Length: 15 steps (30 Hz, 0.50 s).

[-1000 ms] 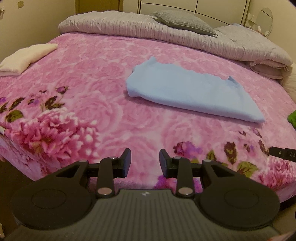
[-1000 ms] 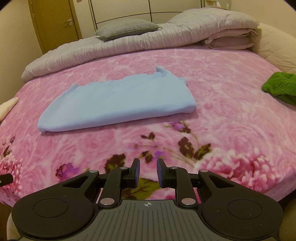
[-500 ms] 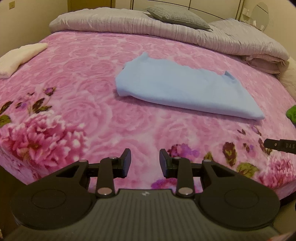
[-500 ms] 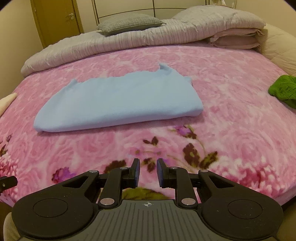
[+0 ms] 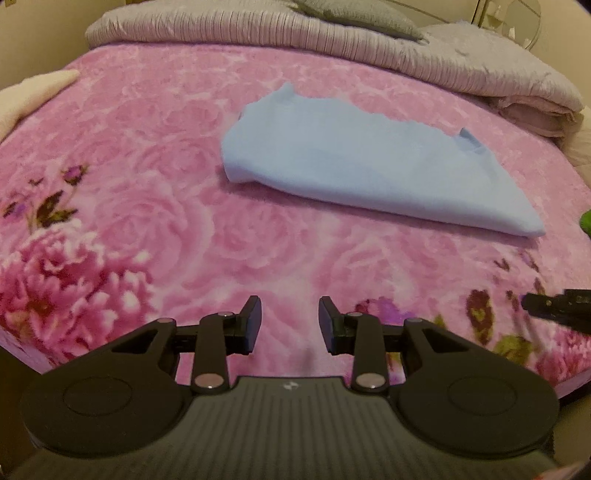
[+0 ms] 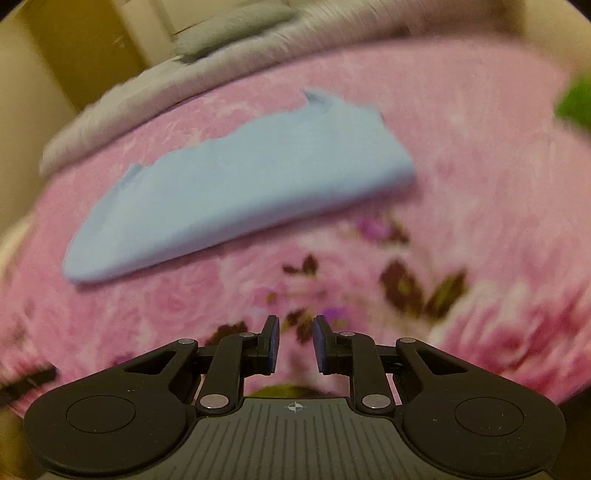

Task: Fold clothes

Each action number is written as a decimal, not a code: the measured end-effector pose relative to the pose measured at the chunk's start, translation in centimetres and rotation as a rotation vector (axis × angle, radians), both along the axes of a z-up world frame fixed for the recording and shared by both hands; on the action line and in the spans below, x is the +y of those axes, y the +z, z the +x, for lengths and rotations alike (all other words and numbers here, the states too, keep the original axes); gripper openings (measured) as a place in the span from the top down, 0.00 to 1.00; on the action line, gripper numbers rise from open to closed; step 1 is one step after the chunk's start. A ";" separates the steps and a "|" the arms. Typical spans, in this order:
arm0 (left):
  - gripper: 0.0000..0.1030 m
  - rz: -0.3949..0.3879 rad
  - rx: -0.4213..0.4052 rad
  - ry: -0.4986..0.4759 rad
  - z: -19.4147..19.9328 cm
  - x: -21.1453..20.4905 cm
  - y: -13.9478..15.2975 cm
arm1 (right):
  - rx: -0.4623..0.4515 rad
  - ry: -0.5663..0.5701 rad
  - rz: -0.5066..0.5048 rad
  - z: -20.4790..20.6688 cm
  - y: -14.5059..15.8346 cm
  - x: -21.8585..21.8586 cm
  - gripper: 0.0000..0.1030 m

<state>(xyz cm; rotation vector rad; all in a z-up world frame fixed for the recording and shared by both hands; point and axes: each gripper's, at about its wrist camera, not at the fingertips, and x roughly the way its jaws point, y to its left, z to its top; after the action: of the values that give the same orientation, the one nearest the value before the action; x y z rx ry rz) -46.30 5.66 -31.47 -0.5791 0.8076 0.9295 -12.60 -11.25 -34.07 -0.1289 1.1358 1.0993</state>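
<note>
A light blue garment (image 5: pixel 369 166) lies folded in a long strip on the pink floral bedspread (image 5: pixel 155 155); the right wrist view shows the same blue garment (image 6: pixel 240 192), blurred and tilted. My left gripper (image 5: pixel 290 317) hovers over the near edge of the bed, short of the garment's left end, open with nothing between its fingers. My right gripper (image 6: pixel 295 332) hangs over the near bedspread below the garment's right half, its jaws a narrow gap apart and empty. Its tip (image 5: pixel 554 306) shows at the right edge of the left wrist view.
A grey duvet (image 5: pixel 332 40) and a grey pillow (image 5: pixel 354 14) lie along the head of the bed. A cream folded cloth (image 5: pixel 33 92) sits at the left edge. A green garment (image 6: pixel 576 103) lies at the right. A wooden door (image 6: pixel 81 51) stands behind.
Both grippers have moved forward and down toward the bed, so the blue garment looks larger. The right wrist view has rolled and is now blurred. Neither gripper's opening has changed.
</note>
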 end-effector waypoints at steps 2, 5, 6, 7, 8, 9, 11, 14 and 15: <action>0.71 -0.002 0.000 -0.015 0.6 0.7 -0.4 | 0.093 -0.047 0.060 1.6 -0.7 -0.8 0.80; 0.71 -0.001 -0.002 -0.042 1.8 1.8 -0.9 | 0.178 -0.117 0.146 4.0 -1.1 -1.5 0.80; 0.71 0.001 -0.001 -0.050 2.3 2.2 -1.1 | 0.191 -0.139 0.159 4.7 -1.2 -1.4 0.80; 0.71 0.002 -0.002 -0.057 2.8 2.6 -1.2 | 0.204 -0.159 0.165 5.3 -1.3 -1.2 0.80; 0.71 0.002 -0.003 -0.064 3.2 3.0 -1.3 | 0.216 -0.176 0.164 6.0 -1.4 -1.0 0.80; 0.71 0.001 -0.005 -0.070 3.7 3.4 -1.5 | 0.228 -0.192 0.163 6.6 -1.6 -0.7 0.80; 0.71 -0.003 -0.007 -0.078 4.3 4.0 -1.7 | 0.247 -0.217 0.162 7.6 -2.0 -0.5 0.80; 0.71 -0.016 -0.015 -0.077 4.7 4.7 -2.2 | 0.294 -0.241 0.176 8.6 -2.5 -0.3 0.80; 0.71 -0.022 -0.016 -0.074 4.8 4.9 -2.3 | 0.315 -0.246 0.185 8.9 -2.8 -0.3 0.79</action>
<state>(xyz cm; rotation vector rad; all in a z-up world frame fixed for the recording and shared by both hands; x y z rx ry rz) -41.52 10.53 -33.78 -0.5719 0.8204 0.8483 -3.74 -11.59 -36.82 0.3322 1.2822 1.0188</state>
